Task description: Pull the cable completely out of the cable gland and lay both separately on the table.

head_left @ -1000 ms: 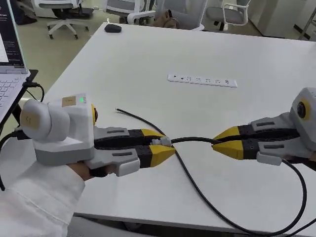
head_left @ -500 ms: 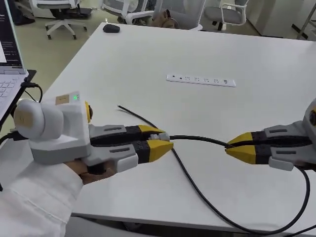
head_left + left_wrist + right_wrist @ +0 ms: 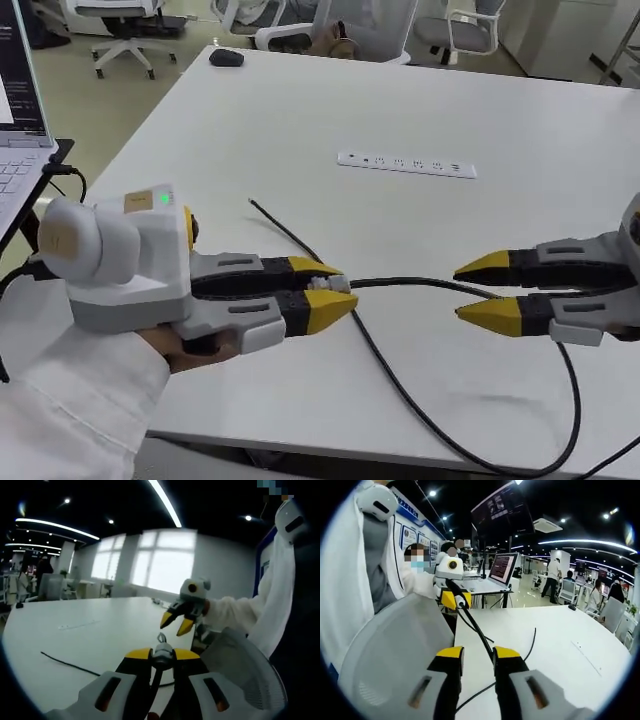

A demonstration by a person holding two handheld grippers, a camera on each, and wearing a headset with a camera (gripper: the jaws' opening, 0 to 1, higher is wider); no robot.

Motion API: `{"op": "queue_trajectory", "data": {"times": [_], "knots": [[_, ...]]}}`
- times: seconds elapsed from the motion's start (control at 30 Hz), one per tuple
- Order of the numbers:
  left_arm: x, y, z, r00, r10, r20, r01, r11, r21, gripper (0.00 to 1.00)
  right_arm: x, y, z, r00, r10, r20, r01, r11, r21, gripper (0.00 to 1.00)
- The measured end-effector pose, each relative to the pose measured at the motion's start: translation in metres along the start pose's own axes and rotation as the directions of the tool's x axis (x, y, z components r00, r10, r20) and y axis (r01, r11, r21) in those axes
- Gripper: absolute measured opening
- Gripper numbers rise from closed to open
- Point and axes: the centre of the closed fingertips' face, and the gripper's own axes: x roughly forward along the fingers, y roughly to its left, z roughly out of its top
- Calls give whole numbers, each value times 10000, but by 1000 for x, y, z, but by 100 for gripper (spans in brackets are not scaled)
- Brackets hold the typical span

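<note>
White power strip point(image 3: 406, 164), mouse point(image 3: 227, 57), laptop point(image 3: 15, 100) beyond cable point(image 3: 400, 282)

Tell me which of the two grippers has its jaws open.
The right gripper: its yellow jaws stand apart around the black cable, while the left gripper is clamped shut on the cable gland.

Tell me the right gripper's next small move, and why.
Probably slide the right gripper toward the cable gland and shut on the black cable for a pull: its jaws stand open around the cable, which runs into the gland clamped by the left gripper.
</note>
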Motion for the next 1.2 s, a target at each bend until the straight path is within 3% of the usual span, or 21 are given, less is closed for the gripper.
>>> {"op": "queue_trajectory", "data": {"times": [0.23, 0.37, 0.5, 0.77, 1.2], "knots": [[0, -1, -1, 10000, -33, -77, 33, 10000, 22, 17, 29, 9, 33, 9983, 585, 73, -571, 9896, -1318, 23], [1, -2, -3, 9998, -43, -192, 46, 9999, 121, 17, 50, 18, 36, 9925, 1221, -87, -1219, 9794, -1607, 23], [1, -2, -3, 9997, -54, -220, 58, 9998, 200, 17, 62, 22, 32, 9875, 1537, -337, -1572, 9712, -1791, 21], [1, -3, -3, 9997, -80, -234, 87, 9995, 288, 17, 68, 25, 31, 9834, 1788, -298, -1812, 9647, -1911, 6], [0, -1, -3, 9997, -13, -237, 19, 9996, 284, 17, 66, 23, 29, 9857, 1677, -167, -1679, 9689, -1816, 5]]}}
